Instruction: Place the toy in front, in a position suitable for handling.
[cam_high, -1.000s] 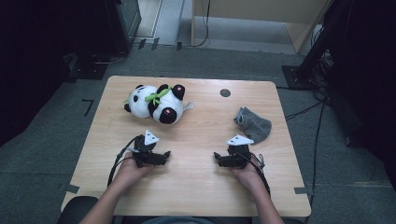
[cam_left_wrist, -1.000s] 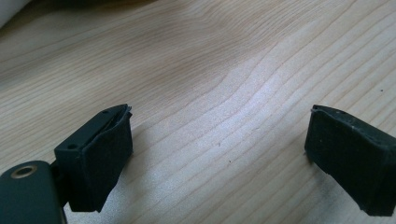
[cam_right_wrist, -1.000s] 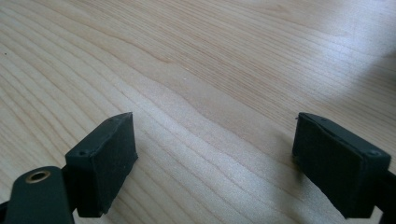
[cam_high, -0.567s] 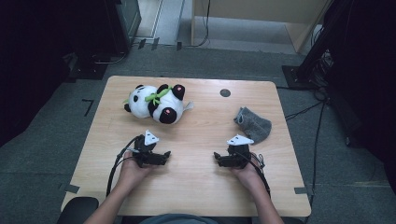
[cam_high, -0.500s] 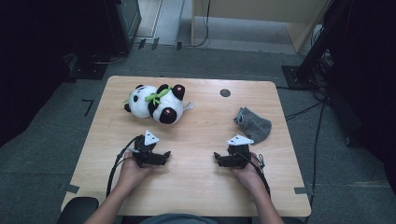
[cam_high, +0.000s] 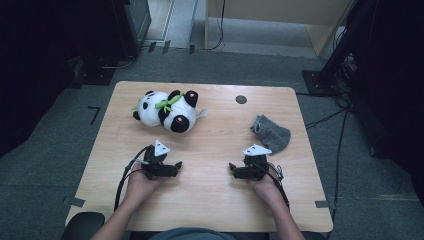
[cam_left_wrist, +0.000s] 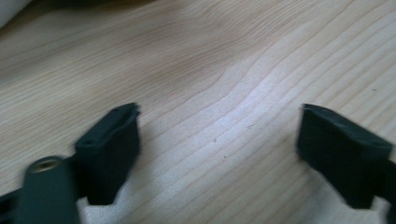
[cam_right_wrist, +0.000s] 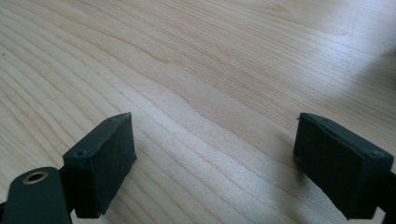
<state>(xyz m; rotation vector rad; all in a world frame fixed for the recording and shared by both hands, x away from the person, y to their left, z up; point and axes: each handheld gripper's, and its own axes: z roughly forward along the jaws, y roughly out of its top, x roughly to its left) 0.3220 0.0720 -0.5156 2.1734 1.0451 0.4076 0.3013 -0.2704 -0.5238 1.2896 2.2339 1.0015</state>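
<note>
The panda (cam_high: 167, 111) is lying on its side at the far left of the table (cam_high: 210, 200); the sock (cam_high: 271, 132) is lying well to the panda's right; the left tool (cam_high: 176, 165) is resting nearer than the panda, its jaws spread, having just been narrowing with nothing between them; the right tool (cam_high: 232, 169) is resting spread and empty too. A low reach is risking shoving the soft panda away instead of pinching it.

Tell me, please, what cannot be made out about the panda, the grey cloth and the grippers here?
- Panda, high view: too small to read its face or the green item at its neck.
- Grey cloth, high view: bunched up, so what it is stays unclear.
- Left gripper, its own view: near jaw blurred; jaws just closing, nothing between them.
</note>
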